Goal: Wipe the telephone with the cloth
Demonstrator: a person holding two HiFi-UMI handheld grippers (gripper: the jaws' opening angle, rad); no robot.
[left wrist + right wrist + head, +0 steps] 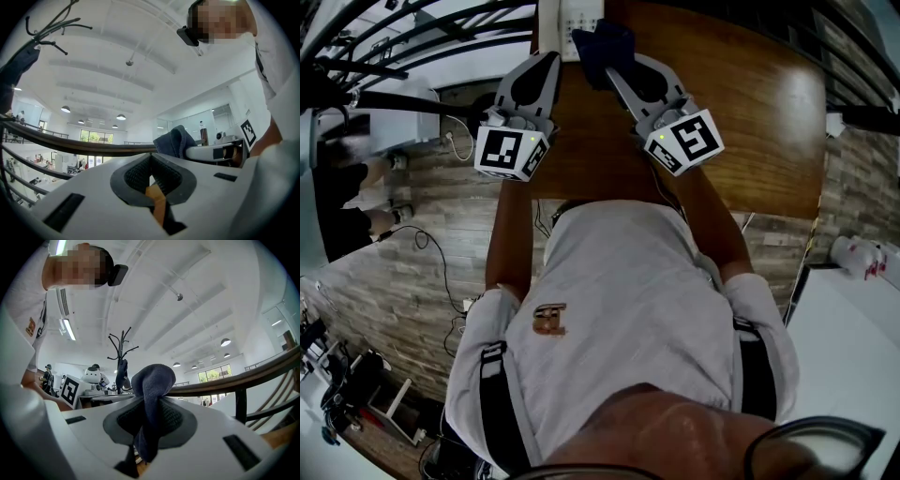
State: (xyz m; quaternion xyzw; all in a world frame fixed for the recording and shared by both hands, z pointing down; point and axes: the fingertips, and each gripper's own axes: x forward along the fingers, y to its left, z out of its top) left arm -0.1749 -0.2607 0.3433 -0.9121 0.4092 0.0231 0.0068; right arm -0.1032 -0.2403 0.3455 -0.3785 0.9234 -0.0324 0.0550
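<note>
Blue cloth (152,378) pinched in right gripper (149,425) fingers, left gripper (151,174) fingers pressed together; sweep telephone (572,30) ahead with light pressure.

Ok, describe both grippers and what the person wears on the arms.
The left gripper and right gripper look alike: pale grey wedge-shaped shells with a dark grey recess around black ribbed pads. Each carries a white cube bearing black square markers and a small green light. The person wears short white sleeves, with black straps over the shoulders.
</note>
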